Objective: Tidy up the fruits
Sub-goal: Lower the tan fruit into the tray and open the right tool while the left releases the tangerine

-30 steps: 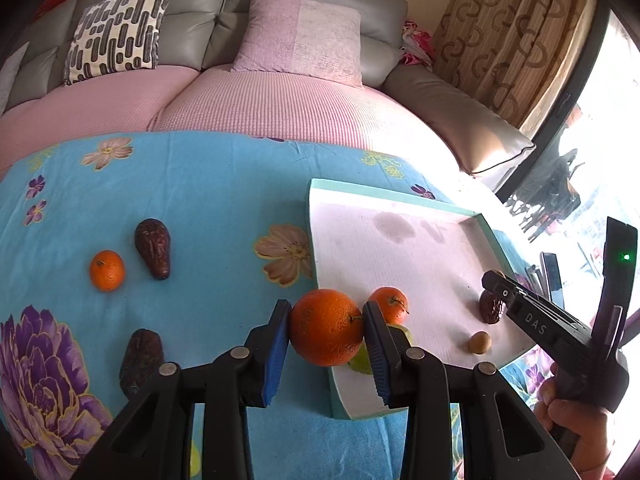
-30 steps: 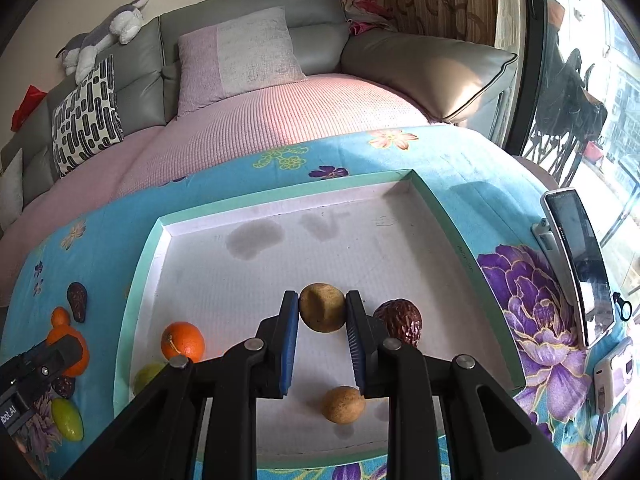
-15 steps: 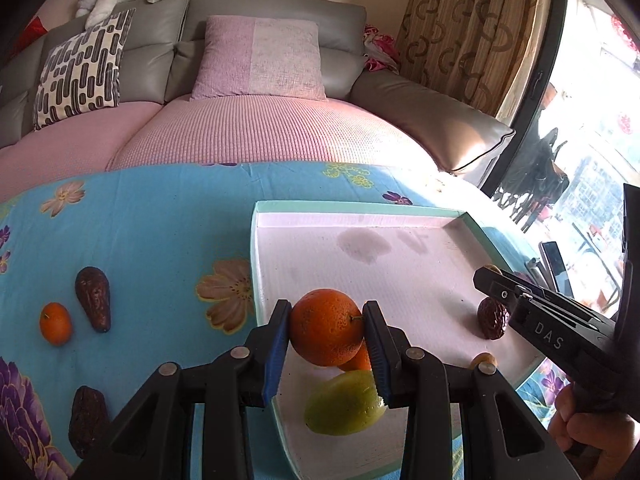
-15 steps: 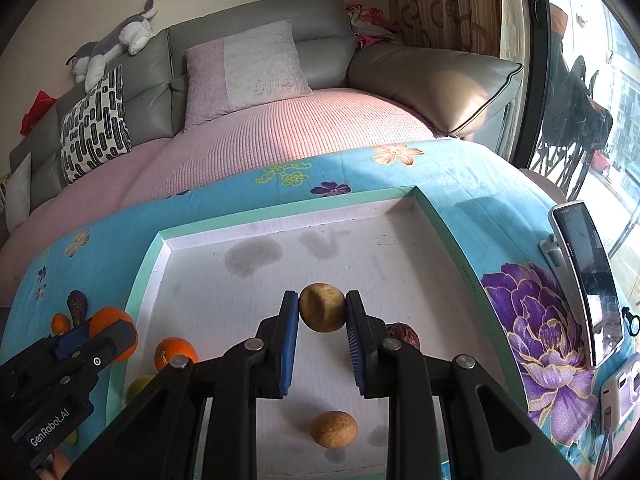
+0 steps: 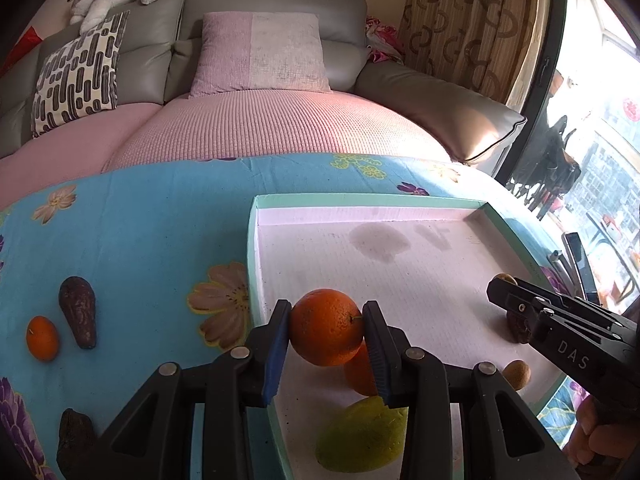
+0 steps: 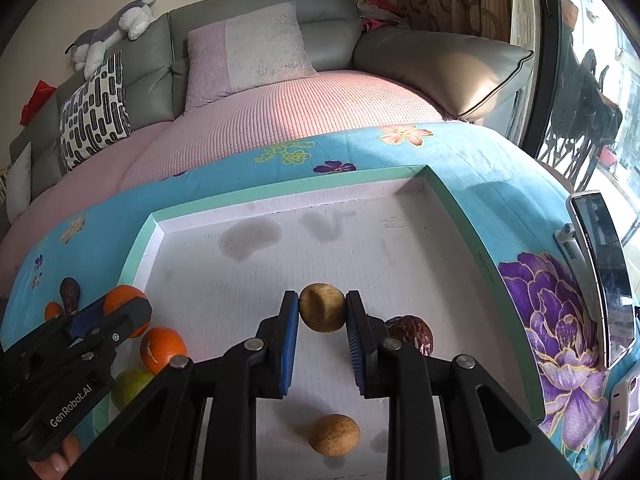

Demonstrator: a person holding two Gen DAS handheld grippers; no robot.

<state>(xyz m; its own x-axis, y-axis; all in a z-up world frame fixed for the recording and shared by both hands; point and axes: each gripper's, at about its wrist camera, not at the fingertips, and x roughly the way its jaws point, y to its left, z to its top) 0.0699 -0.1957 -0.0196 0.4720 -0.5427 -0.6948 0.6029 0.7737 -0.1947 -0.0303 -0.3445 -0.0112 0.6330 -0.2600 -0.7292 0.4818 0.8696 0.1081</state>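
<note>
Floral tablecloth, "DAS" on right tongs, "GenRobot.AI" on left tongs

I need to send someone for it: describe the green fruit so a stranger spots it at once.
Find the shallow tray with the mint-green rim on the blue flowered cloth. In its near left corner lies the green fruit, just in front of a small orange. It is the only yellowish-green, oval fruit there.

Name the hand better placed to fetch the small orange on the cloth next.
Left. The left gripper, shut on the large orange, sits nearest the small orange; the right gripper holds a brown fruit farther off.
</note>
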